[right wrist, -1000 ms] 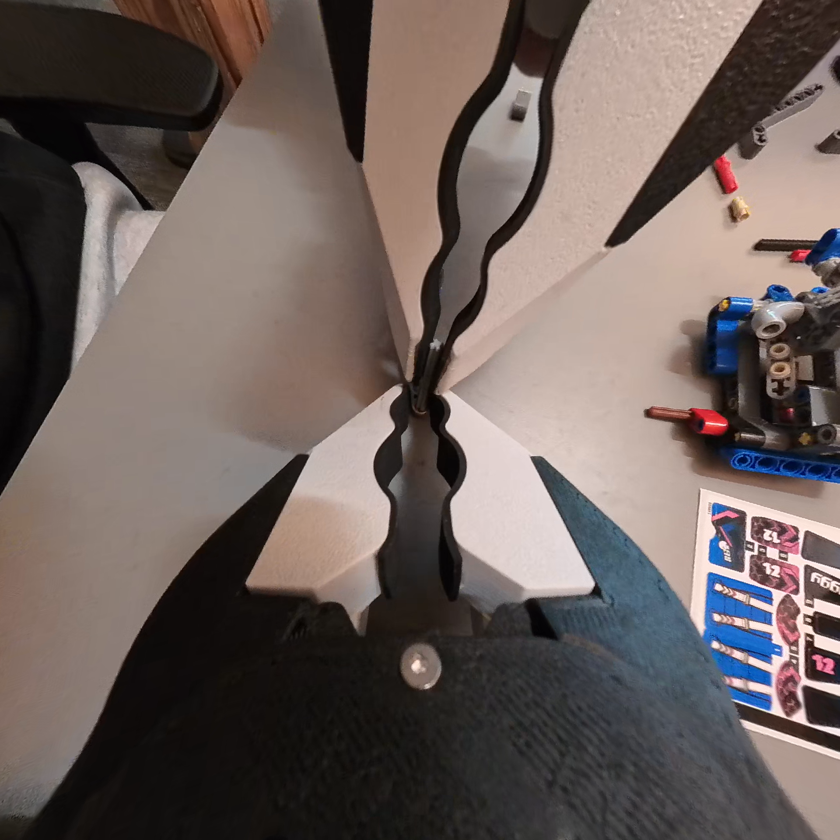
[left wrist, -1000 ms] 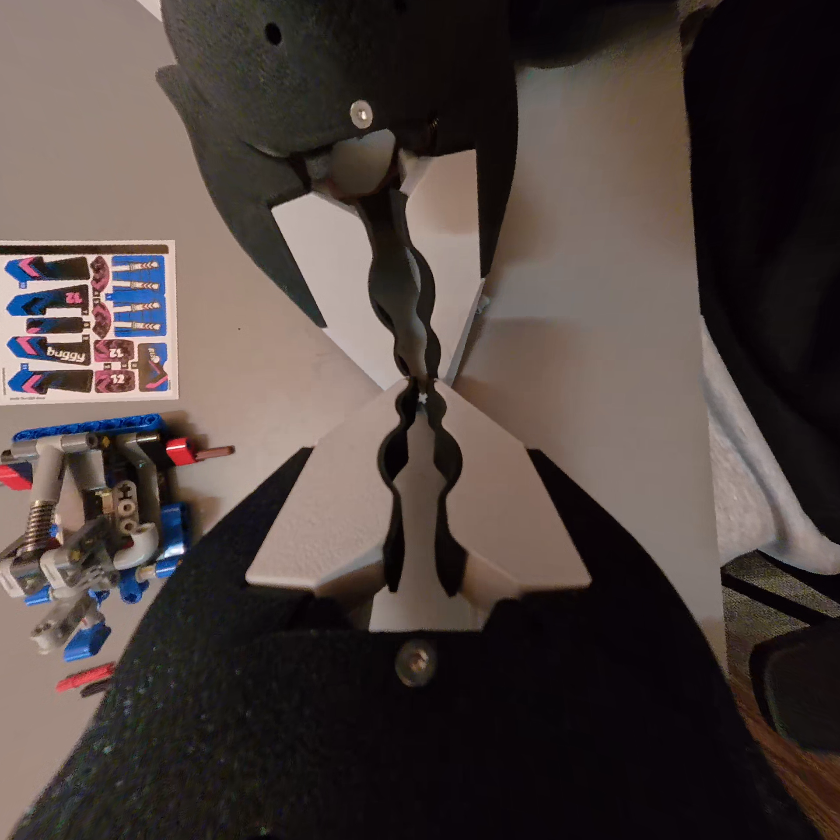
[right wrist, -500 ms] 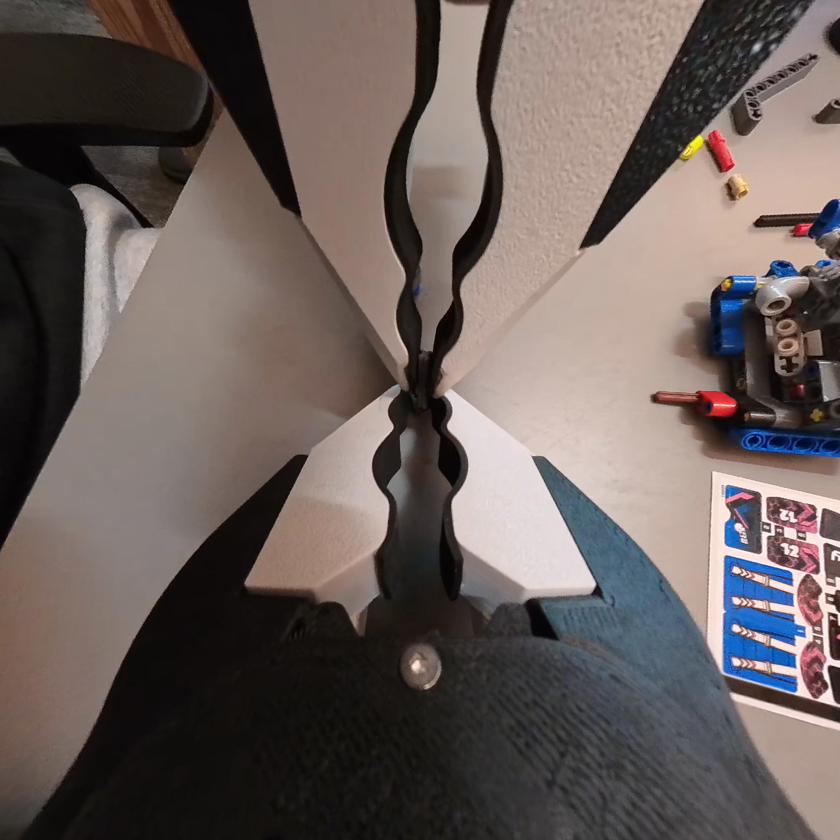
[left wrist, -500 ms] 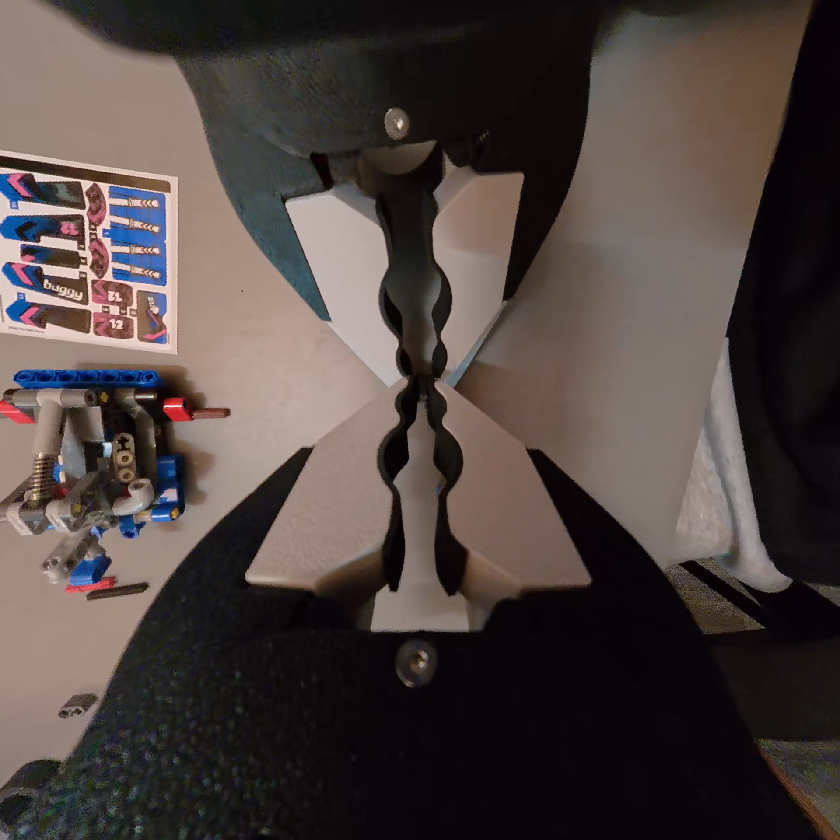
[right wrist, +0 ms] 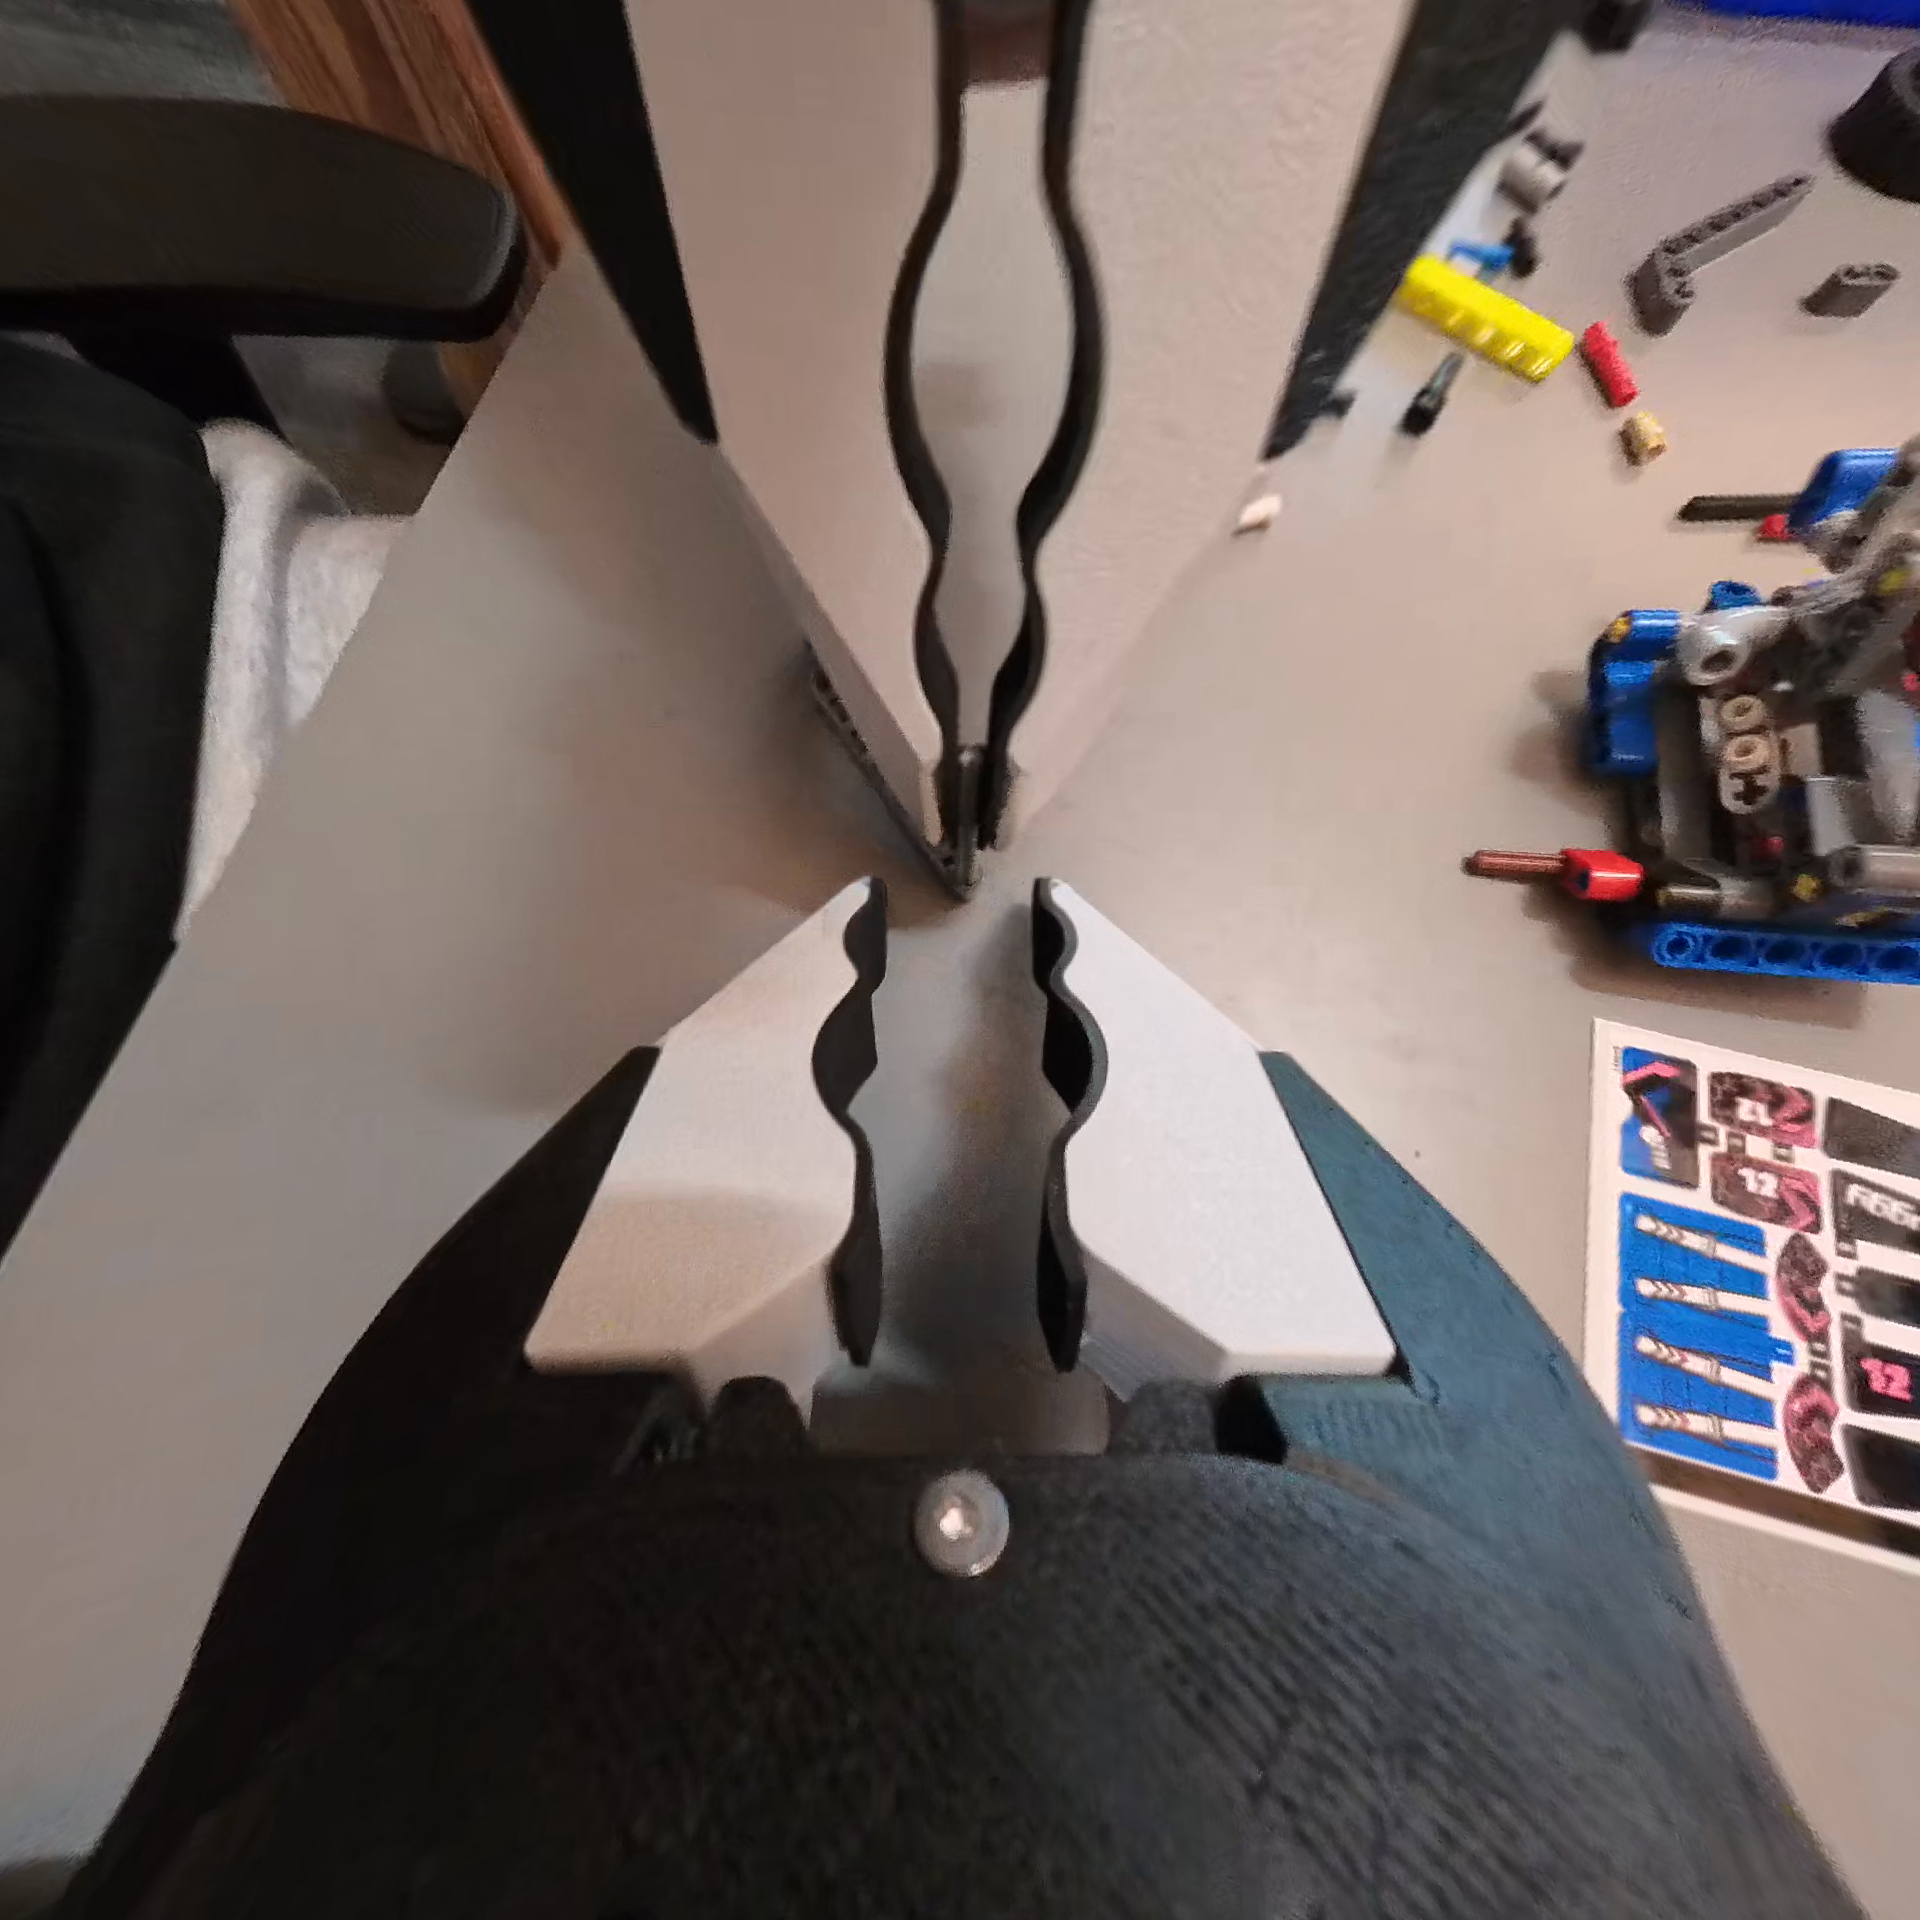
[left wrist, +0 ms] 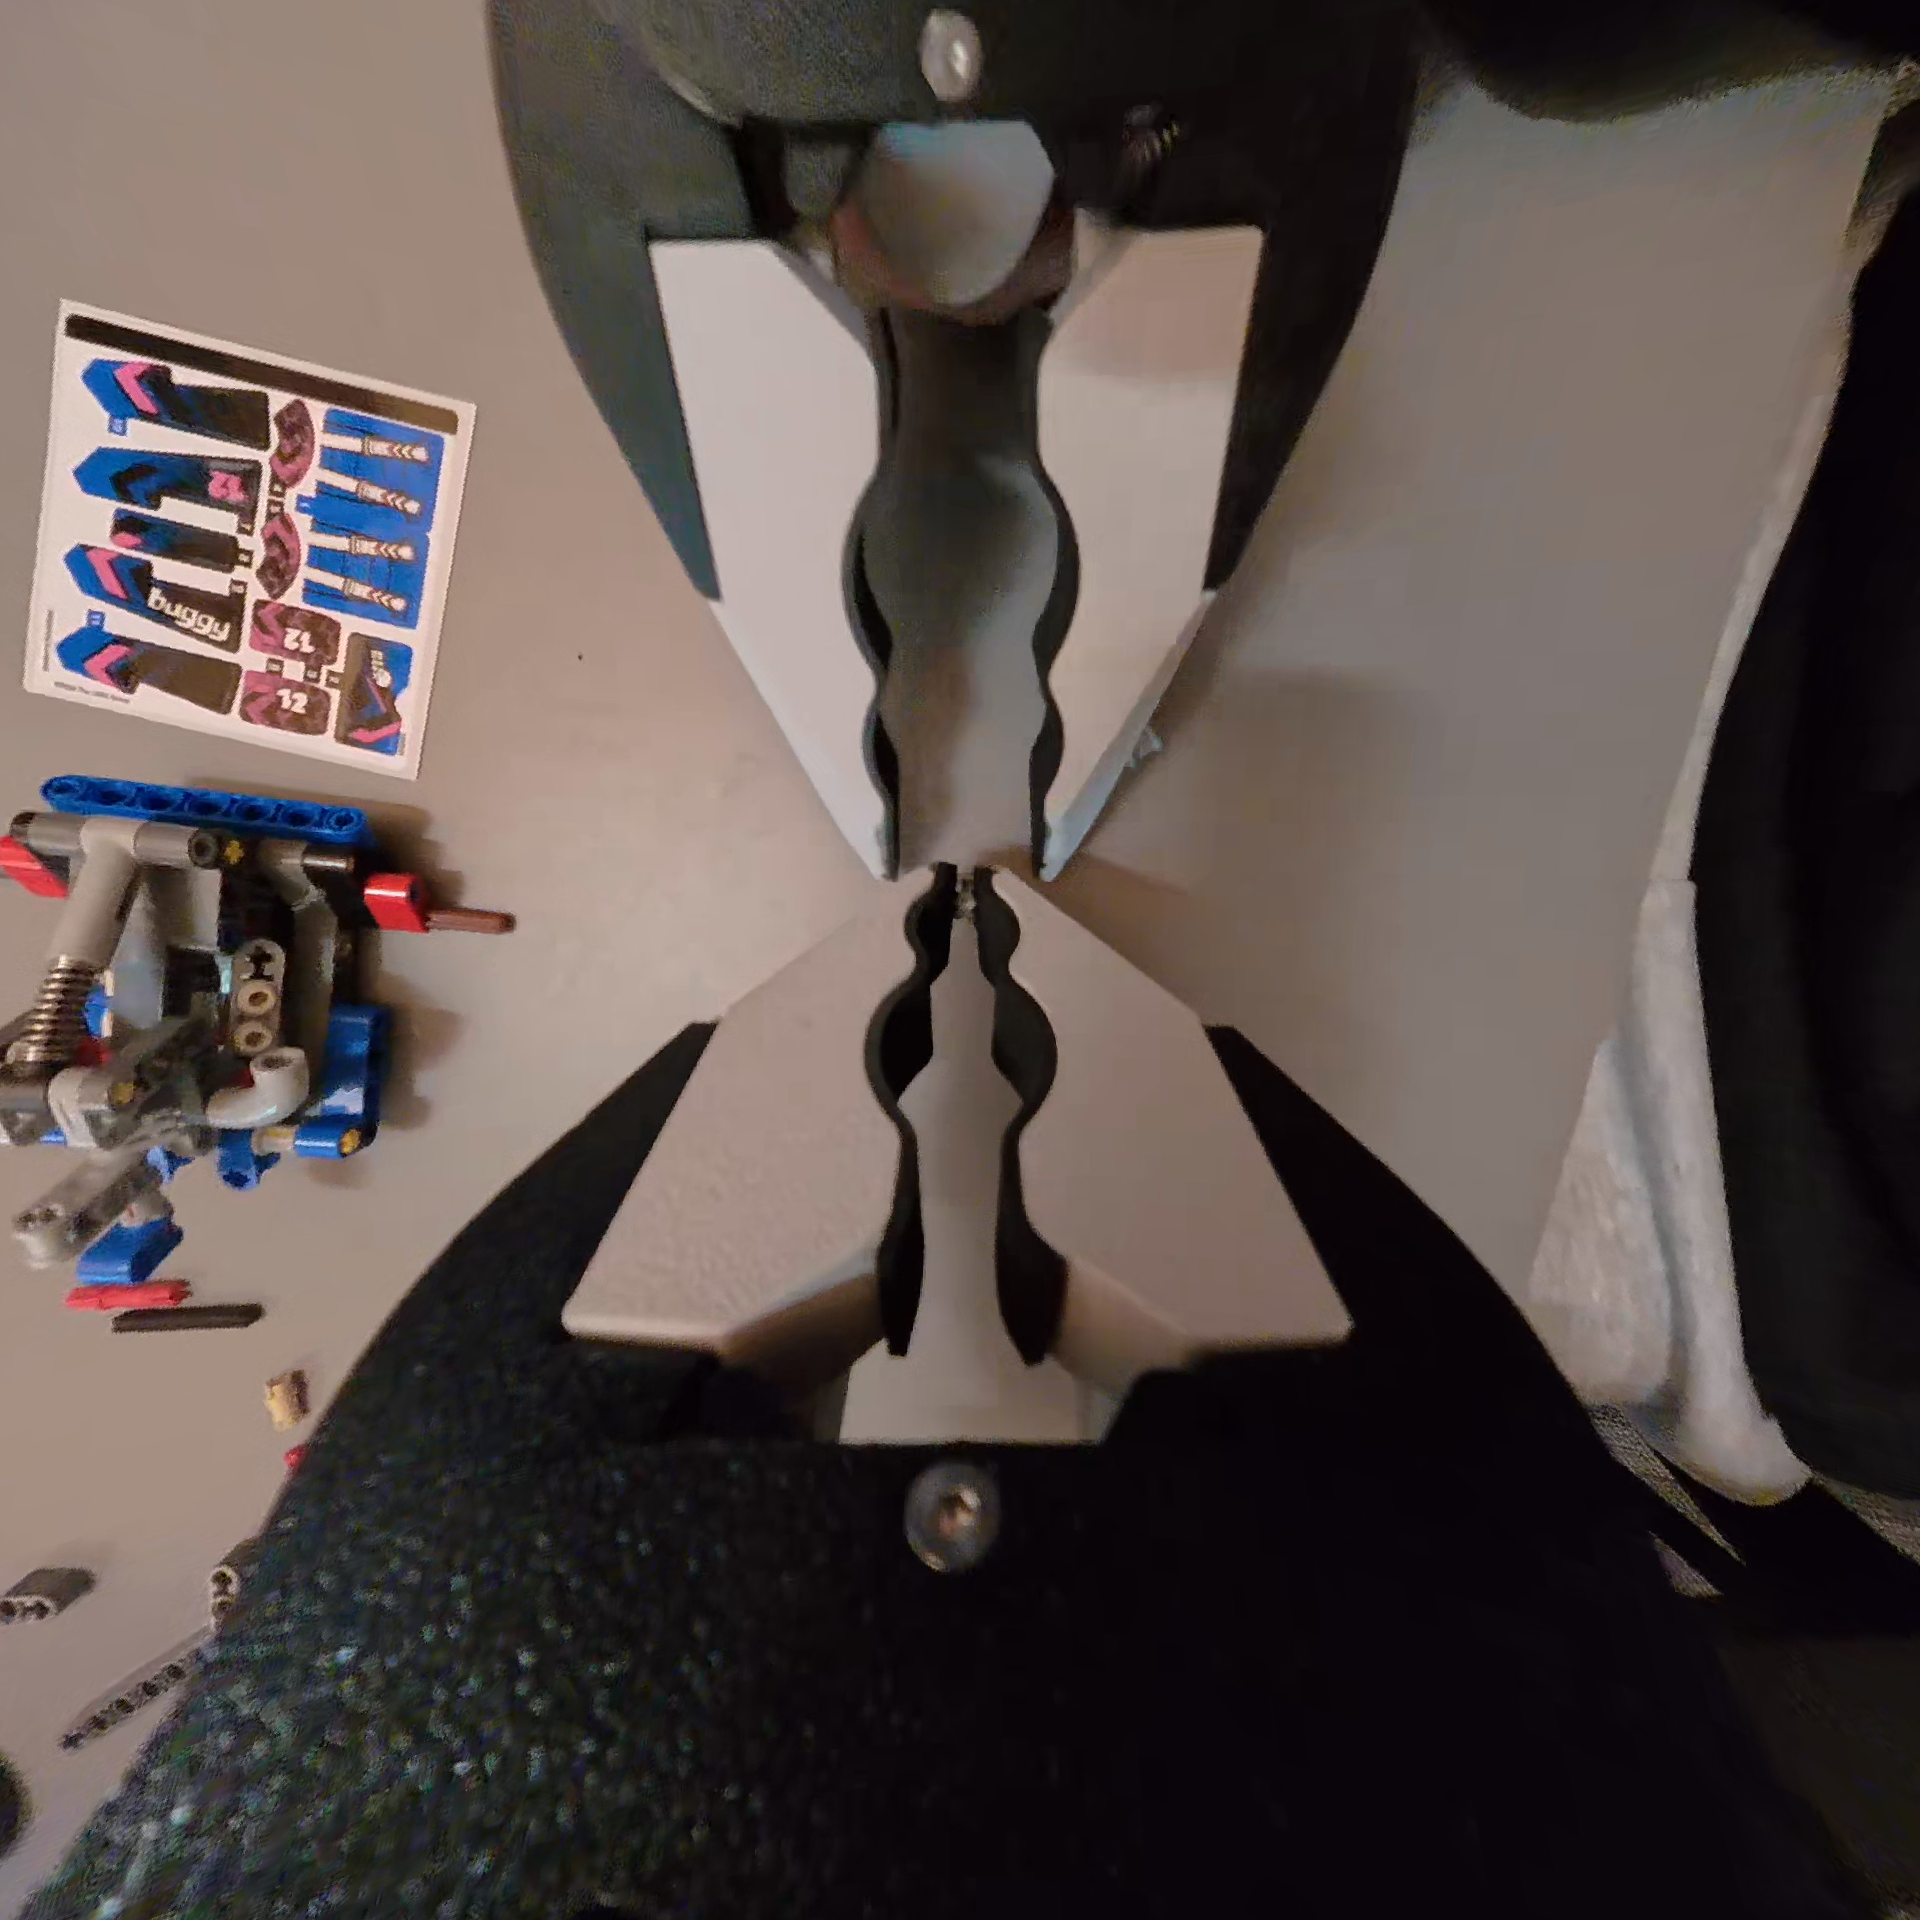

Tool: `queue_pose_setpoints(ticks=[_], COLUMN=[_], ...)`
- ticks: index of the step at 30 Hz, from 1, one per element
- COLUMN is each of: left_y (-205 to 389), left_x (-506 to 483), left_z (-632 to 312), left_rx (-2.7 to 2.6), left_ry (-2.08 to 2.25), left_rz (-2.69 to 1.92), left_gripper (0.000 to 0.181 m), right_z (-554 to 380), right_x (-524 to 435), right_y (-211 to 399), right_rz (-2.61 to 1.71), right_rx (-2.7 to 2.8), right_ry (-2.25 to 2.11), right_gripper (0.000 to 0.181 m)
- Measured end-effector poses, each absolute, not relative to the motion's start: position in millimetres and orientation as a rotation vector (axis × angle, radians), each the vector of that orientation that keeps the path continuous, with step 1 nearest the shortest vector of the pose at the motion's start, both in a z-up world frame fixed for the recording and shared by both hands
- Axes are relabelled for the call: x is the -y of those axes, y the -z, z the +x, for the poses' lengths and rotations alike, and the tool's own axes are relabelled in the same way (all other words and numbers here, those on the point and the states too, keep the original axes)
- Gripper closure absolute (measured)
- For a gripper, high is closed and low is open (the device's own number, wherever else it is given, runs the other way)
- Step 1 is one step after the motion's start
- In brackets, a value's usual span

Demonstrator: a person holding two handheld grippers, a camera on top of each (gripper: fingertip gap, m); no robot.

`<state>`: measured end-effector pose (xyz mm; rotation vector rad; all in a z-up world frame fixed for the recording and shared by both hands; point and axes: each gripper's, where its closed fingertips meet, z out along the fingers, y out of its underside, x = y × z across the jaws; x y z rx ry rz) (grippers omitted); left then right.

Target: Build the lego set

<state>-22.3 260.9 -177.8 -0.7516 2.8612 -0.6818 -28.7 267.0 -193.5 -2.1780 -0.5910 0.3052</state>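
Left wrist view
Left gripper (left wrist: 961, 902): jaws nearly together at the tips, pinching a small dark pin (left wrist: 954, 896); only its end shows.
Right gripper (left wrist: 961, 868): enters from the top, tip to tip with the left one, jaws parted with a clear gap, not touching the pin.
Lego build (left wrist: 192, 997): blue and grey assembly lying on the grey table (left wrist: 644, 831), well to the left of both grippers, with a red-tipped axle (left wrist: 436, 904) sticking out toward them.
Sticker sheet (left wrist: 249, 540): flat on the table just above the build.
Loose parts: a red pin (left wrist: 127, 1296) and a black axle (left wrist: 187, 1317) just below the build.

Right wrist view
Right gripper (right wrist: 958, 902): jaws apart, nothing between them.
Left gripper (right wrist: 966, 831): comes in from the top, tips closed on the small dark pin (right wrist: 968, 805), just beyond the right tips.
Lego build (right wrist: 1787, 790): on the table at the right edge, somewhat blurred.
Sticker sheet (right wrist: 1766, 1278): below the build.
Loose parts: a yellow beam (right wrist: 1486, 317), a red pin (right wrist: 1608, 362) and a tan piece (right wrist: 1642, 434) at upper right.
Chair armrest (right wrist: 239, 239): black, at upper left off the table edge.
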Motion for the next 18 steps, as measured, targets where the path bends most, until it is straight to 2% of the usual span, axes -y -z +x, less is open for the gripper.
queue_pose_setpoints(ticks=[10,15,18], left_y=[161.6,165.8,160.0], left_x=[-259.2,-262.1,-263.1], left_z=[-15.2,-16.4,-11.2], left_rx=[-2.728,-2.692,-2.621], left_ry=[0.699,0.661,0.66], left_rz=[-0.94,-0.991,-1.044], left_gripper=[0.18,0.18,0.18], right_z=[-22.2,-22.6,-13.8], right_x=[-273.6,-275.1,-278.2], right_y=[165.2,173.0,165.9], right_rz=[-2.006,-2.034,-2.006], right_rx=[0.562,0.583,0.552], right_ry=[-0.216,-0.185,-0.098], right_gripper=[0.165,0.17,0.159])
